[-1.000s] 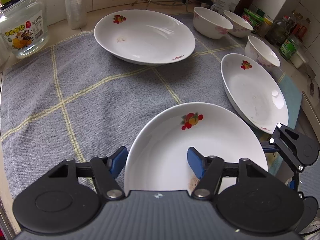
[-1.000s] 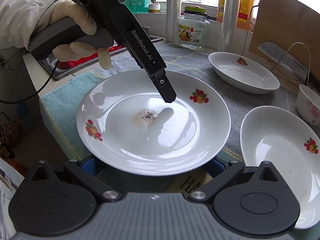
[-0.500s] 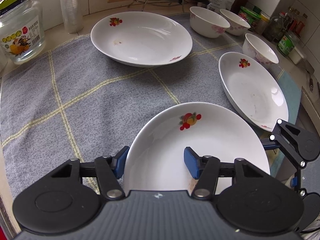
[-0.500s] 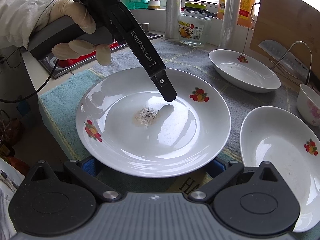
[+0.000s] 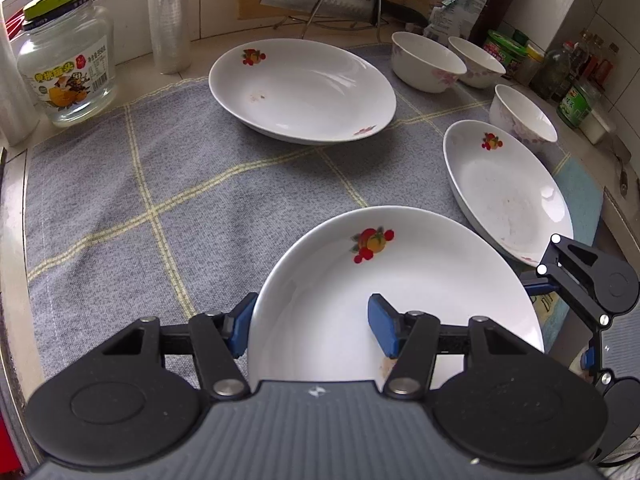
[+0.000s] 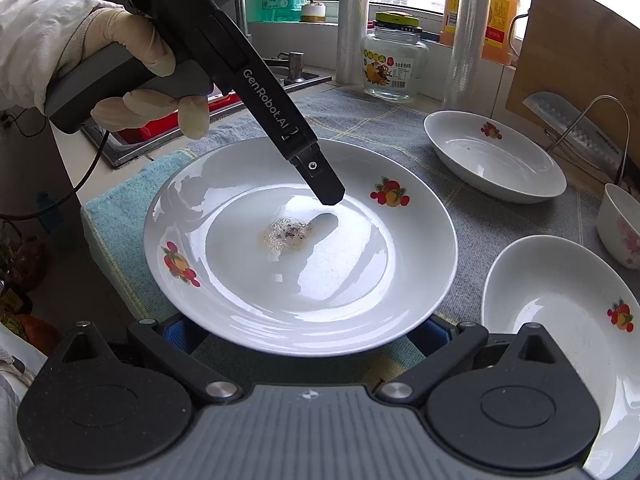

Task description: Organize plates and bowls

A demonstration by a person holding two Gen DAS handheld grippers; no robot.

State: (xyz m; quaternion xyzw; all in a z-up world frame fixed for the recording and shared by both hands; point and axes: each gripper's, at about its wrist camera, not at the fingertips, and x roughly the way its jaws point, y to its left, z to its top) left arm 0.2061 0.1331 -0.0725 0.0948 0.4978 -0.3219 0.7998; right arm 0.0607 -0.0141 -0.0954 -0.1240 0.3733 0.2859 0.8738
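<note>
pinching the soiled plate (image 6: 248, 280) rim in the left gripper (image 5: 312, 324) jaws; right gripper (image 6: 308, 332) jaws spread beneath it.

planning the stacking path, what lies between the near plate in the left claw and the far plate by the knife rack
Left wrist view: only bare grey checked cloth lies between the near plate and the far plate.

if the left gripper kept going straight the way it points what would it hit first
Probably the floor of the near plate that the left gripper already clamps by the rim; one finger hangs just above it, though depth is hard to judge.
</note>
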